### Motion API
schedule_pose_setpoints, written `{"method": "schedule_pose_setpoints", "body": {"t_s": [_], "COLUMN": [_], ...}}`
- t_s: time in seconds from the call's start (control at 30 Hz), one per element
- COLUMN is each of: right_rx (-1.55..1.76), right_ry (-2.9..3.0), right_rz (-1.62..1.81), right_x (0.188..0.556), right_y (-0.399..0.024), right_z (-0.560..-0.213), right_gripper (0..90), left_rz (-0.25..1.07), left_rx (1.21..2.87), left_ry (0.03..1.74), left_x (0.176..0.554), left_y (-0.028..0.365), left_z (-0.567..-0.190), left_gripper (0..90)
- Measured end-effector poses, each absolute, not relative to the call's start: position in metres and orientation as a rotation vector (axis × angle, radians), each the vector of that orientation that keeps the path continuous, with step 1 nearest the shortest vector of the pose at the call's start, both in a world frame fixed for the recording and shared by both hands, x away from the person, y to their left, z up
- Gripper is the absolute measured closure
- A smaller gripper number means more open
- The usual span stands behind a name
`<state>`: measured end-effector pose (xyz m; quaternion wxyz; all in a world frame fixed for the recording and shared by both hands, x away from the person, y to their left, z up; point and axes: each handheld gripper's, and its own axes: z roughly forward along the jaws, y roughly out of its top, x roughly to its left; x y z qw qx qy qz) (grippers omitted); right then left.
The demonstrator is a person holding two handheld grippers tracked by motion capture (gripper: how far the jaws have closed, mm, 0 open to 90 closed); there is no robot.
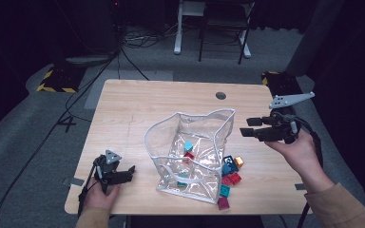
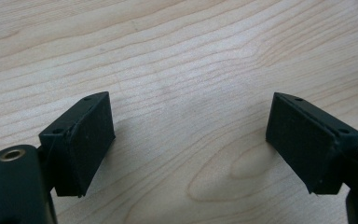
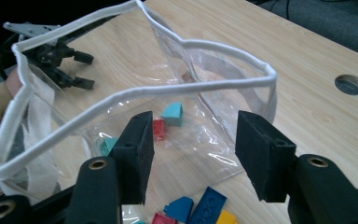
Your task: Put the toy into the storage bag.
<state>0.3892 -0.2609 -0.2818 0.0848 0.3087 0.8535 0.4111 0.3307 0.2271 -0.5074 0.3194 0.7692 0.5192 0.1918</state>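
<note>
Bricks are partly bagged, we judge: a few lie inside the clear pouch (image 1: 190, 152), several loose bricks (image 1: 230, 178) remain on the tabletop (image 1: 123, 109) beside it, while our left gripper (image 2: 189, 140) jaws gape wide and empty and our right gripper (image 3: 193, 149) jaws stand part-open, holding nothing.

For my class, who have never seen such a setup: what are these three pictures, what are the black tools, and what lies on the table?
A person holds a two-jaw gripper in each hand. The high view looks down on a wooden table. On it stands a clear plastic bag with a few small coloured blocks inside; loose blocks lie beside it. The other two pictures come from cameras riding on each gripper. The left gripper is open over bare wood. The right gripper is open near the bag's rim. Neither holds anything.
</note>
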Motion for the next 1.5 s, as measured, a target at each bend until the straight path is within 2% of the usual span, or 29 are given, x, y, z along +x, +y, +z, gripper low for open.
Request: {"method": "schedule_pose_setpoints", "body": {"t_s": [0.27, 1.07, 1.5], "right_rx": [0.982, 1.179, 1.251], "right_ry": [2.513, 2.579, 2.605], "right_rz": [1.204, 1.005, 0.914], "right_x": [0.389, 0.391, 0.406], "right_y": [-0.272, -0.281, -0.279], "right_z": [-0.305, -0.420, -0.457], "right_gripper": [46.9, 46.0, 47.6], "left_rz": [0.504, 0.505, 0.505], "left_rx": [2.022, 2.022, 2.022], "left_ry": [1.365, 1.365, 1.365], "left_x": [0.331, 0.331, 0.331], "left_y": [0.227, 0.227, 0.227], "left_z": [-0.507, -0.507, -0.507], "left_gripper": [15.6, 15.6, 15.6]}}
